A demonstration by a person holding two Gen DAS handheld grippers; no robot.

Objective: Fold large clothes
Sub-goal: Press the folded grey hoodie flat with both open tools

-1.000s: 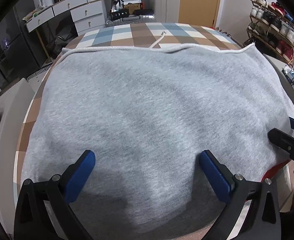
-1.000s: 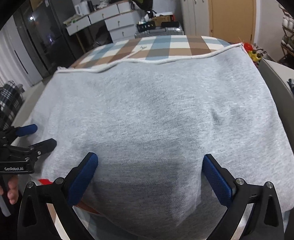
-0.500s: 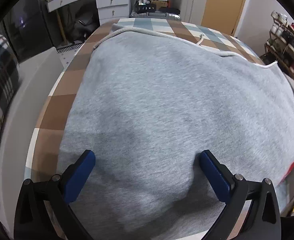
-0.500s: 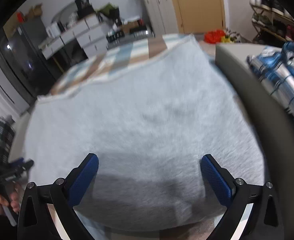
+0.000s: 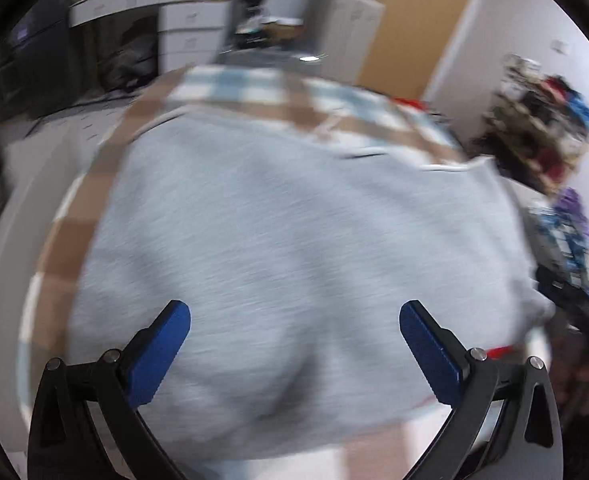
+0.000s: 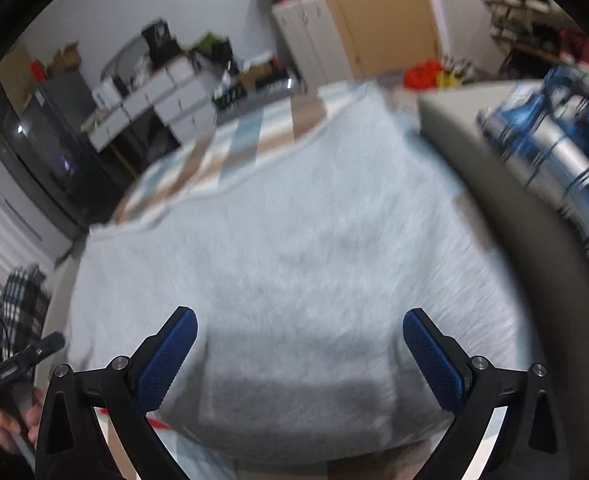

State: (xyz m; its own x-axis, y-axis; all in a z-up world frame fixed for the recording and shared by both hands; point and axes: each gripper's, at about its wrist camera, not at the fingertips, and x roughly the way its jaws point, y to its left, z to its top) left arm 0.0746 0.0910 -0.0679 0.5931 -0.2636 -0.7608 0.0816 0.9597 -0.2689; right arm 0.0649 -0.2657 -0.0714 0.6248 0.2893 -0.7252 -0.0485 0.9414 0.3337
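Observation:
A large grey sweatshirt (image 5: pixel 294 240) lies spread flat on a checked tablecloth (image 5: pixel 254 92); it also shows in the right wrist view (image 6: pixel 294 248). My left gripper (image 5: pixel 294 340) is open and empty, hovering over the garment's near left part. My right gripper (image 6: pixel 300 340) is open and empty, over the garment's near right part. Each gripper shows at the edge of the other's view: the right one (image 5: pixel 574 300) and the left one (image 6: pixel 26 360). Both views are motion-blurred.
A grey chair back (image 6: pixel 514 200) with blue plaid clothes (image 6: pixel 566 152) stands at the right of the table. A black-and-white plaid cloth (image 6: pixel 22 304) lies at the left. White drawers (image 5: pixel 190 28), a wardrobe (image 6: pixel 310 40) and a shoe rack (image 5: pixel 542 128) stand behind.
Both grippers have swung and lifted away from the garment, still open. The left view has turned right and the right view has tilted; both are now blurred.

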